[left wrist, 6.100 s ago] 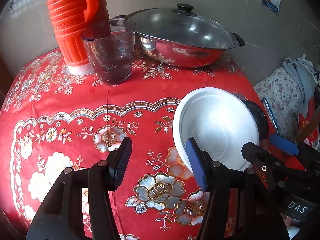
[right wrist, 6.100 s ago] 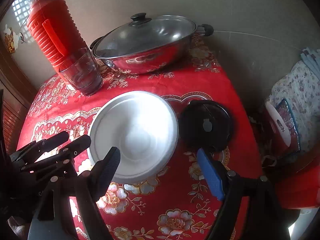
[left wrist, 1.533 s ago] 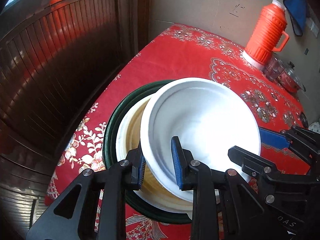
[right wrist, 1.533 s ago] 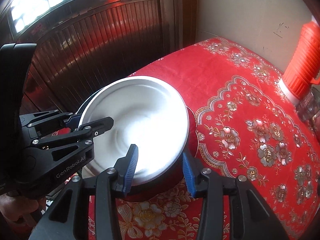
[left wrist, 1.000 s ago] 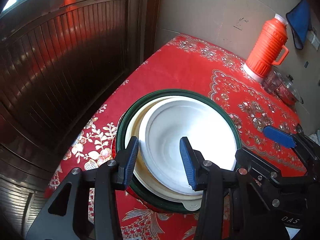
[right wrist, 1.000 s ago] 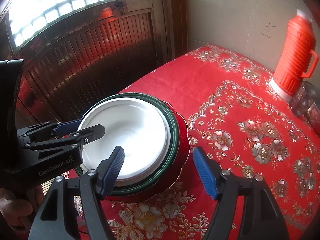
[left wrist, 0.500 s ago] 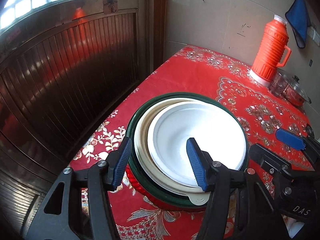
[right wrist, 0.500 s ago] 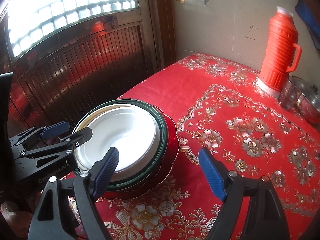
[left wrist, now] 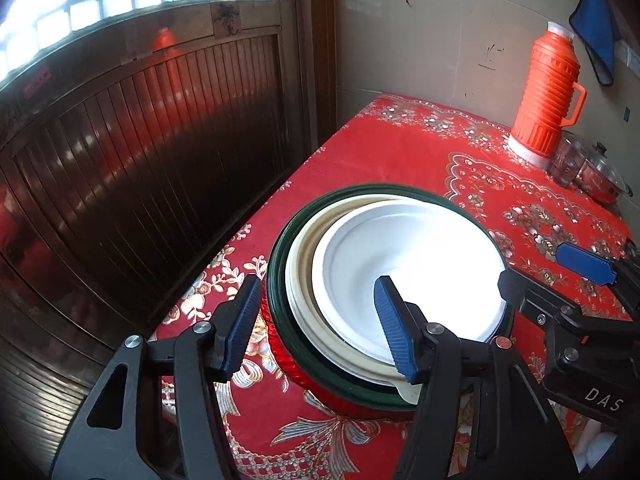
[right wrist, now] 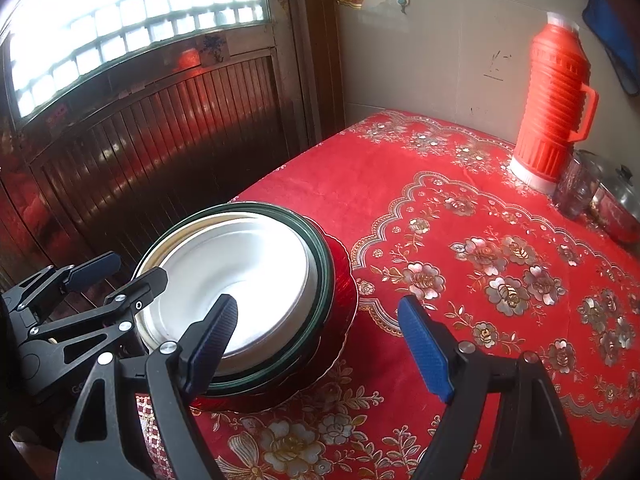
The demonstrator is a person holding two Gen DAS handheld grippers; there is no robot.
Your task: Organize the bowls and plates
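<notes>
- Dishes sit nested near the table's left edge: white bowl [left wrist: 408,272] inside a cream dish [left wrist: 304,292], inside a dark green bowl [left wrist: 276,280], all on a red plate [right wrist: 344,292], mouths up; being round, the stack has no long axis.
- Left gripper [left wrist: 316,324] hovers over the stack's near-left rim, fingers spread, holding nothing; it is the closer tool.
- Right gripper [right wrist: 320,344] hangs off the stack's right side, fingers spread wide and empty, the stack lying to its left.
- Red floral tablecloth [right wrist: 480,240] is bare to the right.
- Far right stand an orange thermos [right wrist: 556,92], a glass [right wrist: 576,192] and a lidded steel pot [right wrist: 616,208].
- Nothing else seems left to stack, I judge.
</notes>
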